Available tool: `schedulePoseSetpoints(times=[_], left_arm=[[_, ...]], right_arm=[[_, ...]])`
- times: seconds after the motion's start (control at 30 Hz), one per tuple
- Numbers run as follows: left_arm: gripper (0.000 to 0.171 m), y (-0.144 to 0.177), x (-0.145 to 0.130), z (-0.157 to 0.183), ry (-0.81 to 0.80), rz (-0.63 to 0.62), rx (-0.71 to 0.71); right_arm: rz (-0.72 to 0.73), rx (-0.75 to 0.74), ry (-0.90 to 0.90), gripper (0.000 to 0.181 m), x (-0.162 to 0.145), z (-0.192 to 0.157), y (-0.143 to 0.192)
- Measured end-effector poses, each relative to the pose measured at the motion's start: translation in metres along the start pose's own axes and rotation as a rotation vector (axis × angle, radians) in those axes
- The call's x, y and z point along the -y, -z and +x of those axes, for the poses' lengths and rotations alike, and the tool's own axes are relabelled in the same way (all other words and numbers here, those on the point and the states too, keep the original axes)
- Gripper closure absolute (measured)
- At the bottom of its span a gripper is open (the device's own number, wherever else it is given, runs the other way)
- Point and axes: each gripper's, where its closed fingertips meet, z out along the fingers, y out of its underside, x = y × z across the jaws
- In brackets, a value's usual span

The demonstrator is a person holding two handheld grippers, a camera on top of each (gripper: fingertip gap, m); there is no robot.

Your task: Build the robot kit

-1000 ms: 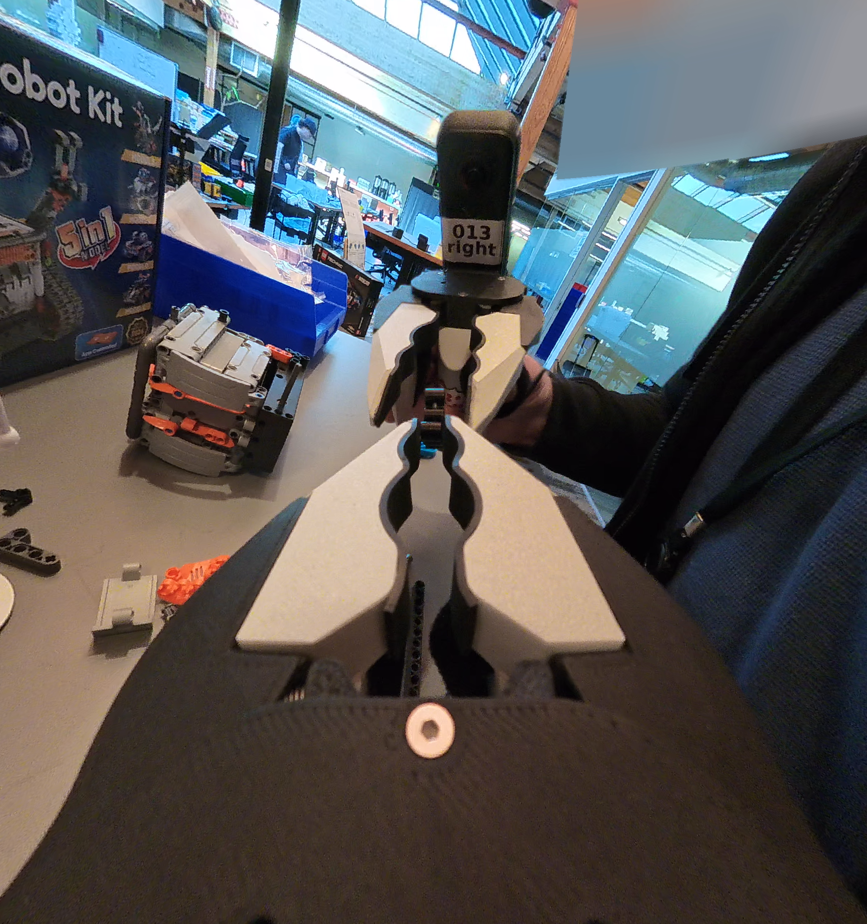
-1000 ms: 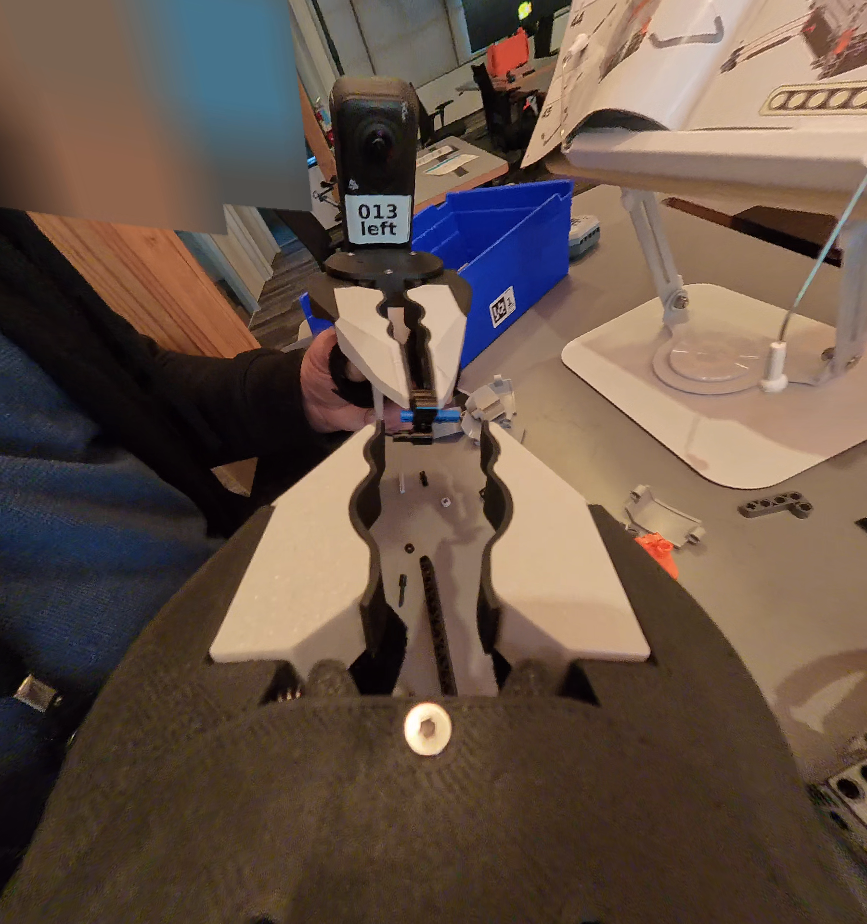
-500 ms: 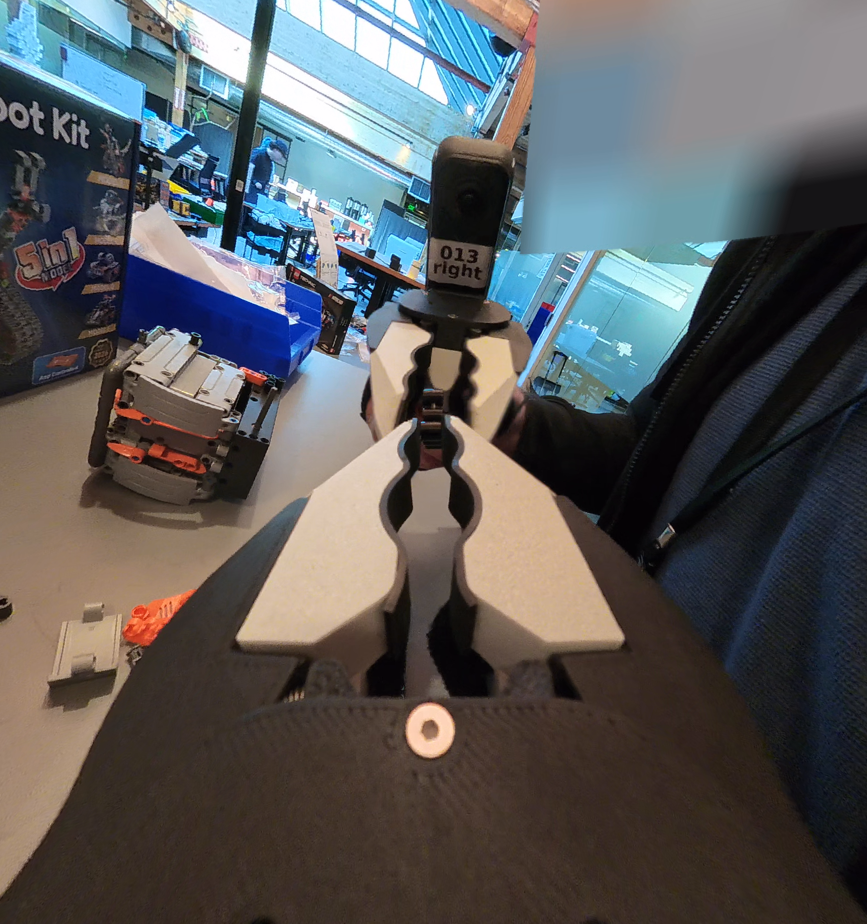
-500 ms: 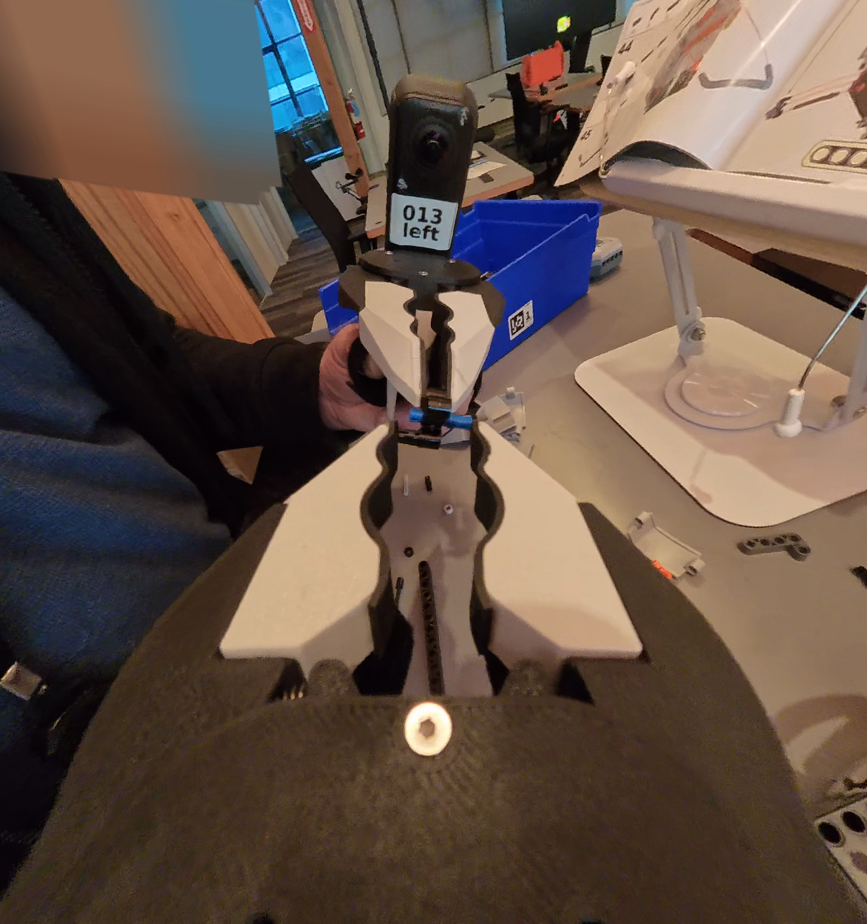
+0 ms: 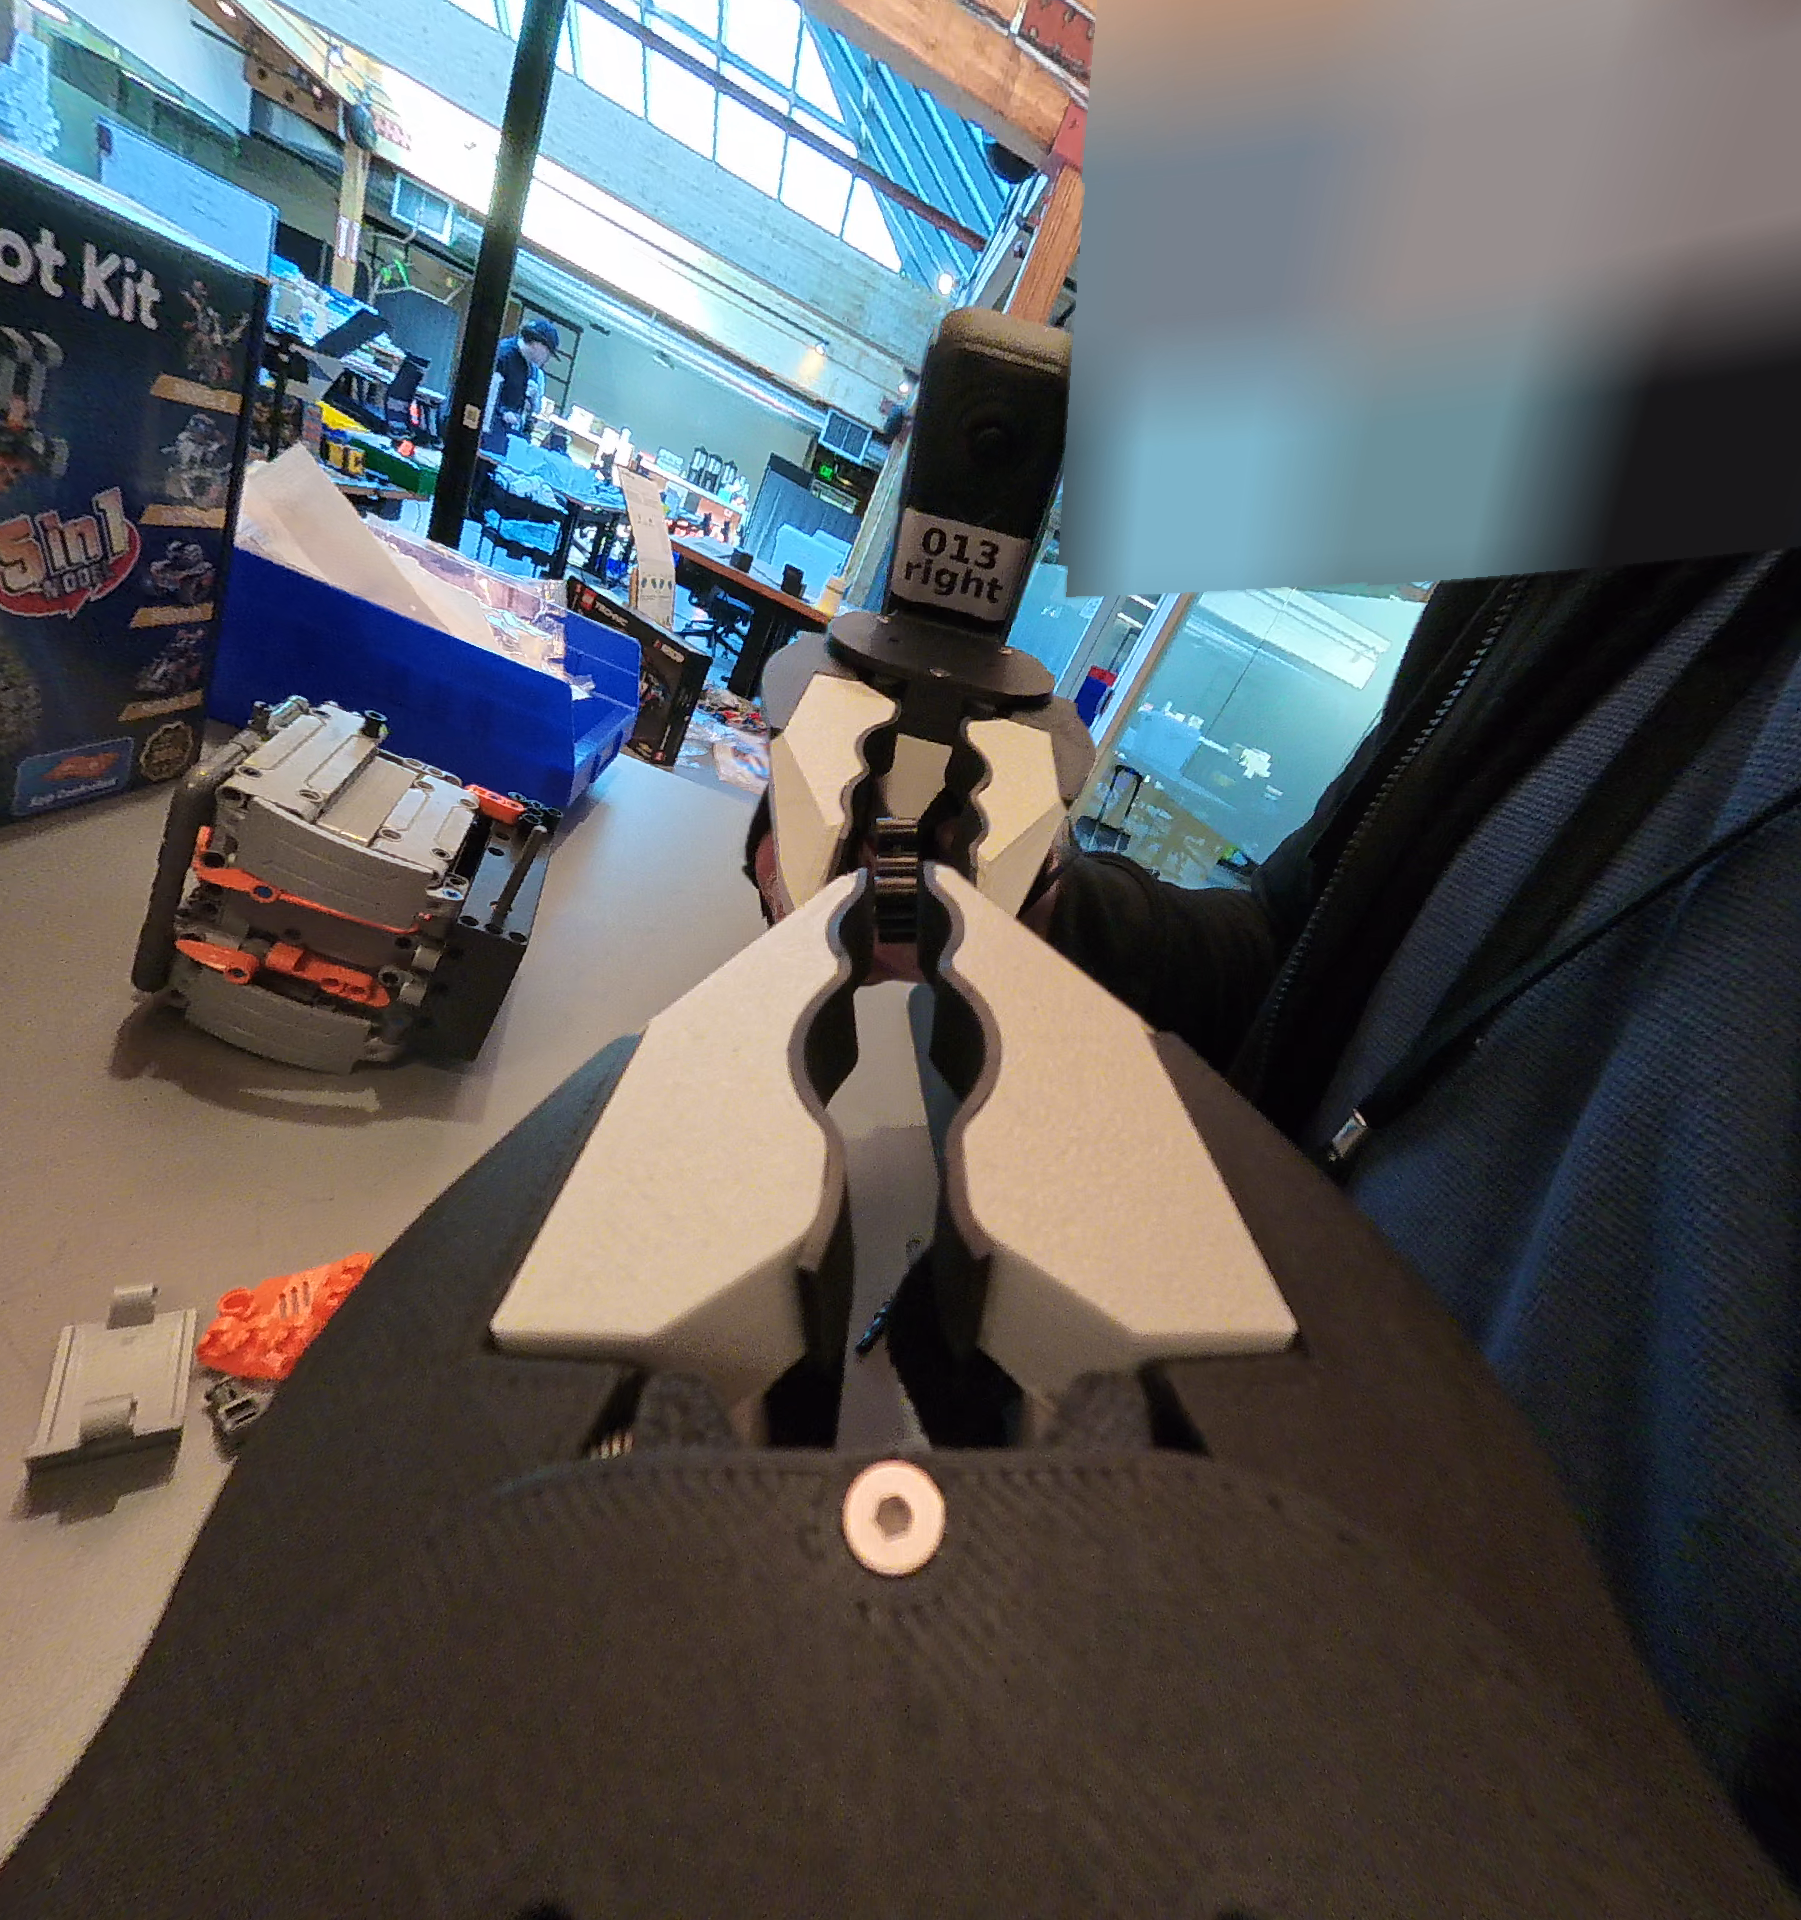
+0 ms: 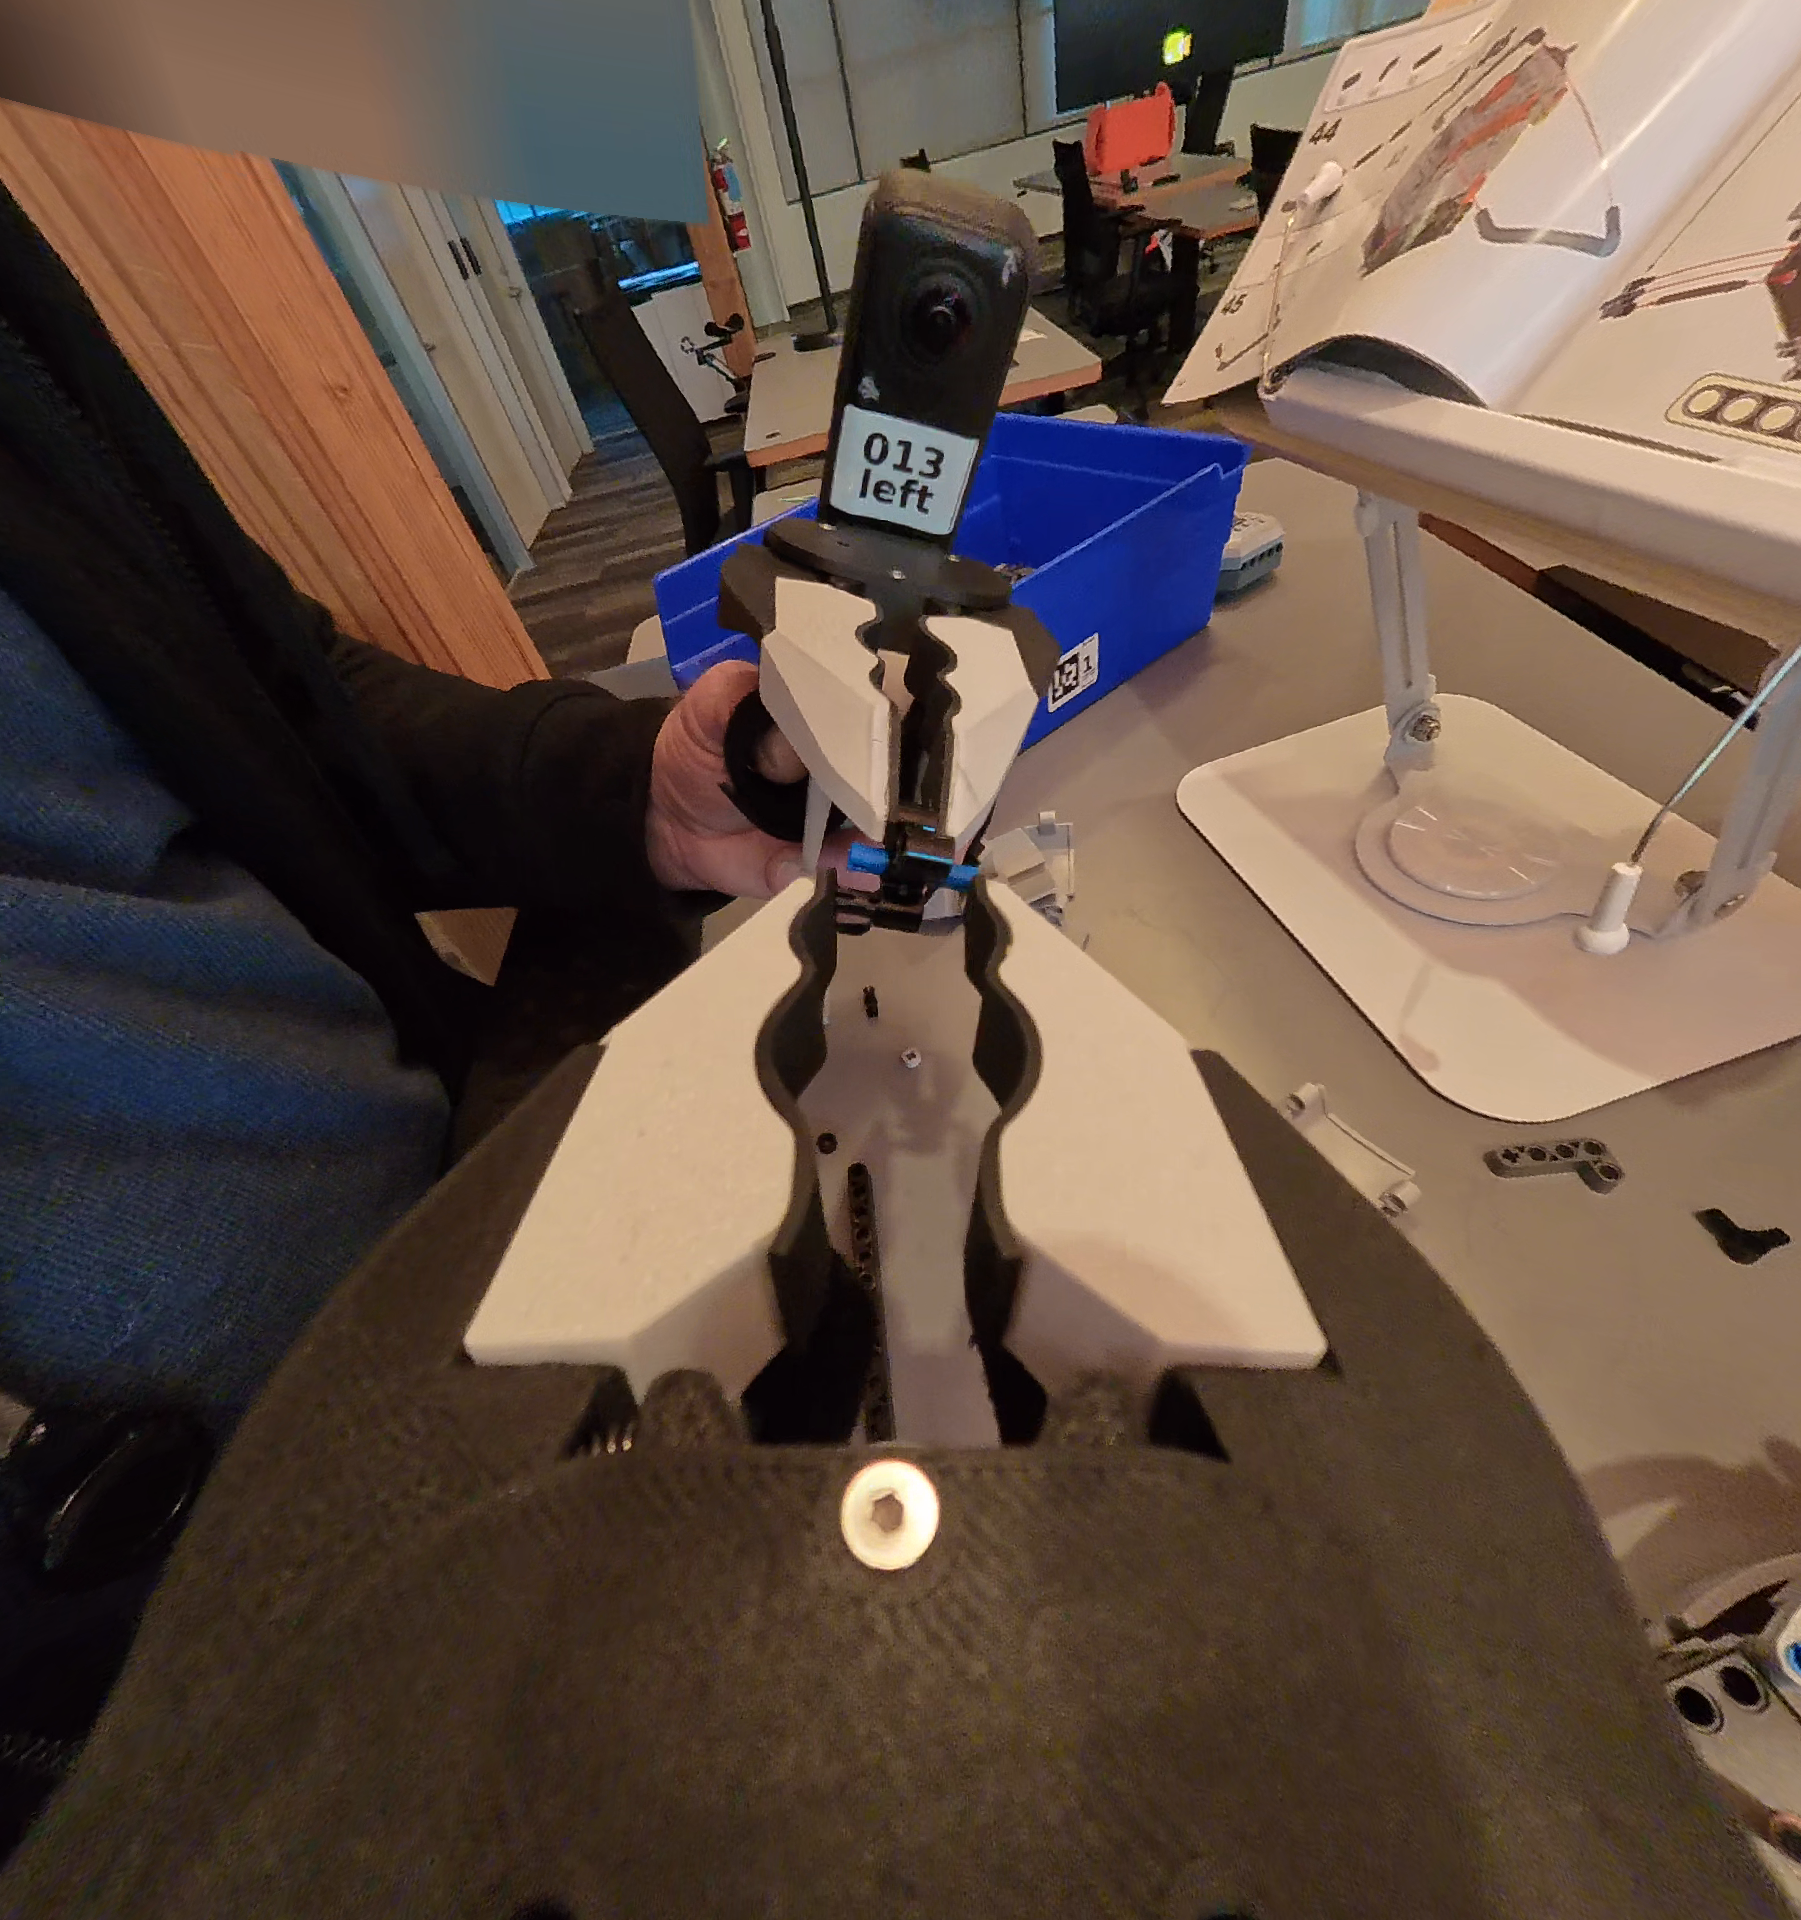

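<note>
My two grippers meet tip to tip above the grey table (image 5: 667,935). My left gripper (image 5: 894,899) is shut on a small black toy-brick piece (image 5: 896,868). In the right wrist view the left gripper (image 6: 911,831) points down at me, and the piece (image 6: 901,904) carries a blue pin (image 6: 911,864) crosswise. My right gripper (image 6: 901,899) has its fingers a little apart, closed about the piece at the pin's ends. It faces me in the left wrist view (image 5: 906,847). A person's hand (image 6: 709,800) grips the left handle.
A grey, black and orange brick model (image 5: 335,914) stands at left, before a blue bin (image 5: 408,675) and a kit box (image 5: 75,520). A grey panel (image 5: 111,1392) and an orange part (image 5: 283,1314) lie near. A white book stand (image 6: 1498,935) with an open booklet (image 6: 1602,260) is at right. Both grippers' tips are close together, under 4 cm apart.
Both grippers stay tip to tip on the small piece. The pair has shifted a little, and the left gripper has tilted. Neither grip has changed.
</note>
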Motion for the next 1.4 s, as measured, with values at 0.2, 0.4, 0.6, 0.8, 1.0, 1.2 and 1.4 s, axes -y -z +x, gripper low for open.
schedulePoseSetpoints(times=[0.2,0.4,0.6,0.8,1.0,1.2,1.4], left_arm=[[0.167,0.000,0.001,-0.002,0.009,0.013,0.012],[0.166,0.000,-0.012,-0.016,-0.068,-0.119,0.111],[0.166,-0.006,-0.022,-0.015,-0.075,-0.193,0.097],[0.166,-0.015,-0.031,-0.012,-0.082,-0.227,0.087],[0.165,-0.016,-0.039,-0.012,-0.041,-0.230,0.081],[0.156,0.002,-0.048,-0.024,-0.014,-0.301,0.184],[0.158,0.023,-0.057,-0.030,-0.058,-0.397,0.285]], right_arm=[[-0.006,-0.016,0.008,0.159,0.001,0.002,0.000],[-0.030,-0.066,-0.072,0.152,-0.012,0.018,0.007],[-0.001,-0.050,-0.083,0.165,-0.010,0.012,0.021],[-0.068,-0.053,-0.052,0.175,-0.019,0.008,0.020],[-0.097,-0.056,-0.065,0.176,-0.027,0.006,0.021],[-0.181,-0.135,-0.069,0.176,-0.051,0.017,0.031],[-0.348,-0.205,-0.047,0.176,-0.092,0.029,0.031]])
